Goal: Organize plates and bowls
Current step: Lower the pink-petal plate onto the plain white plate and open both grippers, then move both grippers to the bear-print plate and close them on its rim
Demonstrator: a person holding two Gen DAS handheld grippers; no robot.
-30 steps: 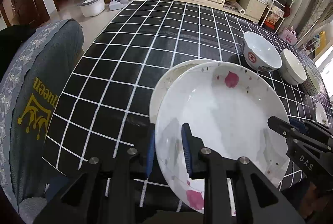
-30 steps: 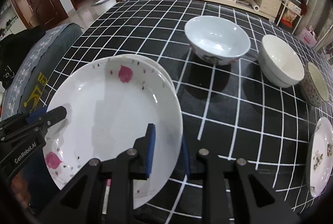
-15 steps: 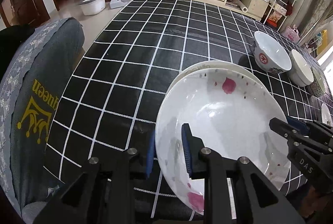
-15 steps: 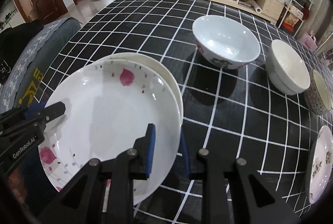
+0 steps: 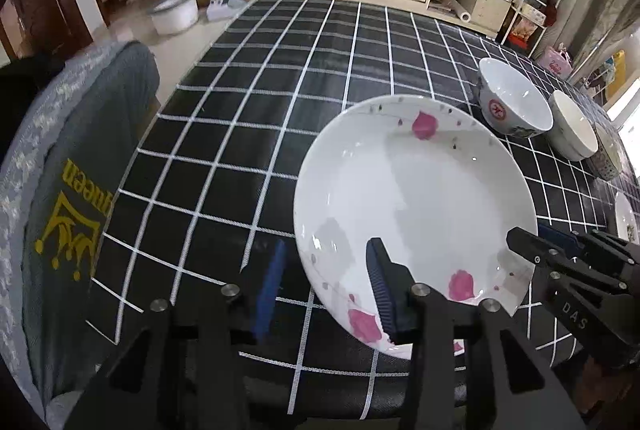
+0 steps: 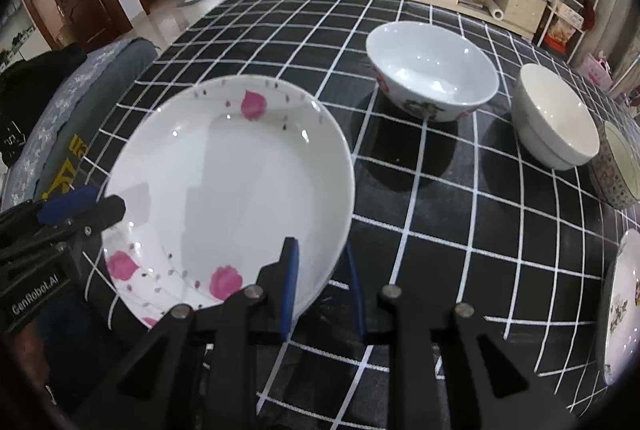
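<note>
Jaws of both grippers straddle the pink-flowered plate point(image 5: 412, 198) rim, parted; only right view shows a second plate point(image 6: 622, 306) right of them.

**Pink-flower plate between both claws**

Right claw point(image 6: 322, 282) straddles the near-right rim of the pink-flower plate point(image 6: 240, 186), jaws apart; contact unclear. Left claw point(image 6: 86, 206) sits at the plate's left rim. White bowl point(image 6: 432, 78), cream bowl point(image 6: 556, 118) stand on the checked desk point(image 6: 460, 230).

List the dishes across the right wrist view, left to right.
Pink-flowered plate → large white bowl with red pattern → plain white bowl → speckled bowl → decorated plate at the right edge.
</note>
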